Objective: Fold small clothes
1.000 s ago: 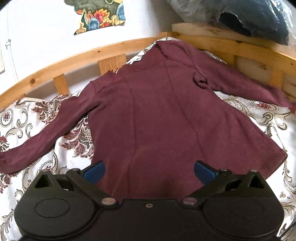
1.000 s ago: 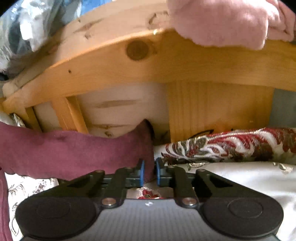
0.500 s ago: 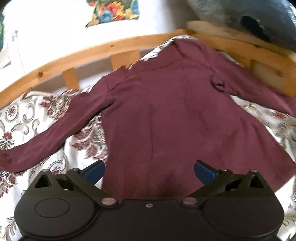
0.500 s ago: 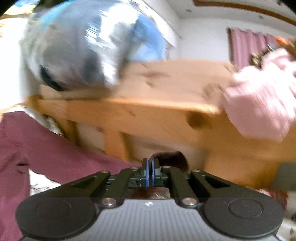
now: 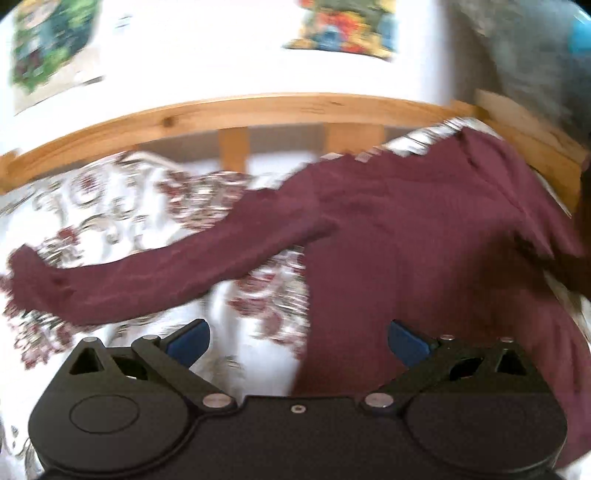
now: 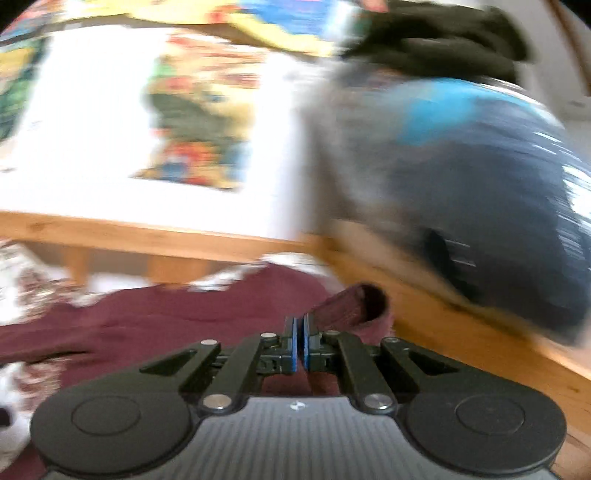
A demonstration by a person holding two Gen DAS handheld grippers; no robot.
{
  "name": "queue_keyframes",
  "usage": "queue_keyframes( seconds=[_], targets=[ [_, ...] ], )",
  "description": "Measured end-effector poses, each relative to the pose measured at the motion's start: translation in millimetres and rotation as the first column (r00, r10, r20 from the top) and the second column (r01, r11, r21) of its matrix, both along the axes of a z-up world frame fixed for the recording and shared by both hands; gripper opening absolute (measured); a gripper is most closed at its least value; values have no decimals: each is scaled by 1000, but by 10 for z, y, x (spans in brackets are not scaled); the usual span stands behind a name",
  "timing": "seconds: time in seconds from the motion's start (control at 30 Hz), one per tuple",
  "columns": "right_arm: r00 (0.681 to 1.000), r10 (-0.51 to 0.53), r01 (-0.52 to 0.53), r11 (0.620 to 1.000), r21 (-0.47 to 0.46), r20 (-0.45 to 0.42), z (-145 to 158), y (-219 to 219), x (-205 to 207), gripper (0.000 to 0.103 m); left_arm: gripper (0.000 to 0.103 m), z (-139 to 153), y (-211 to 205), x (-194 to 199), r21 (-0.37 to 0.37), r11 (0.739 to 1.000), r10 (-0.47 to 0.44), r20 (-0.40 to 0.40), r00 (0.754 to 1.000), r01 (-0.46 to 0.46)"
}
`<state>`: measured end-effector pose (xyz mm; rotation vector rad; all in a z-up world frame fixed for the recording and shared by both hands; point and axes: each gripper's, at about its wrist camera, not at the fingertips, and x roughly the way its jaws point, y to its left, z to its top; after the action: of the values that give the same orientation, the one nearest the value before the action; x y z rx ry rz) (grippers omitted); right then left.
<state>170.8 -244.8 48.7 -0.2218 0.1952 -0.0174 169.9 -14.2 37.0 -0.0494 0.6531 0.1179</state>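
A maroon long-sleeved top (image 5: 406,251) lies spread on a floral bedspread (image 5: 110,206); its left sleeve (image 5: 147,280) stretches out to the left. My left gripper (image 5: 297,341) is open and empty, hovering over the hem's left edge. My right gripper (image 6: 299,343) is shut on the cuff of the right sleeve (image 6: 354,306) and holds it lifted above the top's body (image 6: 155,325). Both views are motion-blurred.
A wooden bed rail (image 5: 258,110) runs along the far side and down the right (image 6: 461,332). A dark blue bag (image 6: 498,206) rests on the right rail. Colourful pictures (image 5: 343,26) hang on the white wall.
My right gripper has lifted the sleeve cuff and swung it left, over the top's body. My left gripper has moved left toward the left sleeve, still open.
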Motion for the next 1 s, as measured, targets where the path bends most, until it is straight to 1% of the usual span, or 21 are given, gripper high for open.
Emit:
queue_keyframes(
  seconds=[0.1,0.2,0.27,0.43,0.57,0.63,0.67,0.73,0.8,0.83,0.87,0.9,0.97,1.0],
  targets=[
    [992,118,-120,991,-55,-42,-117,383,35,5,102,16,265,33,-46,996,77,-3,997,-77],
    [975,194,-205,973,-105,-104,-284,671,19,5,102,3,453,66,-68,987,141,-24,990,-142],
    [961,236,-255,958,-130,-146,-403,793,10,5,102,-1,534,60,-76,984,161,-26,987,-163],
    [925,312,-349,924,-157,-218,-678,974,-106,4,102,-18,557,65,-48,986,162,-20,987,-162],
    [882,377,-431,888,-160,-281,-808,1095,-197,4,102,-35,512,76,-40,989,141,-1,990,-141],
    [870,395,-454,875,-166,-296,-830,1061,-271,12,102,-58,476,101,-41,991,126,22,992,-125],
    [868,393,-456,874,-171,-303,-827,1021,-290,15,102,-72,455,114,-44,993,115,35,993,-113],
    [875,371,-435,884,-169,-311,-796,875,-319,34,102,-116,413,136,-63,996,75,80,994,-70],
    [892,327,-387,910,-152,-312,-737,632,-305,43,102,-178,344,167,-84,996,20,116,993,-10],
    [903,297,-355,922,-152,-310,-704,505,-278,47,102,-210,296,196,-91,996,-13,121,993,24],
    [918,254,-311,937,-158,-304,-670,352,-228,49,102,-245,233,234,-96,993,-52,121,991,64],
    [931,210,-265,951,-161,-297,-637,207,-162,54,102,-280,165,270,-97,990,-89,119,989,100],
    [949,124,-173,974,-148,-289,-566,-79,10,55,102,-351,-12,344,-83,978,-183,114,977,192],
    [954,82,-122,984,-127,-287,-528,-236,123,55,102,-386,-103,371,-66,968,-234,110,966,242]
  ],
)
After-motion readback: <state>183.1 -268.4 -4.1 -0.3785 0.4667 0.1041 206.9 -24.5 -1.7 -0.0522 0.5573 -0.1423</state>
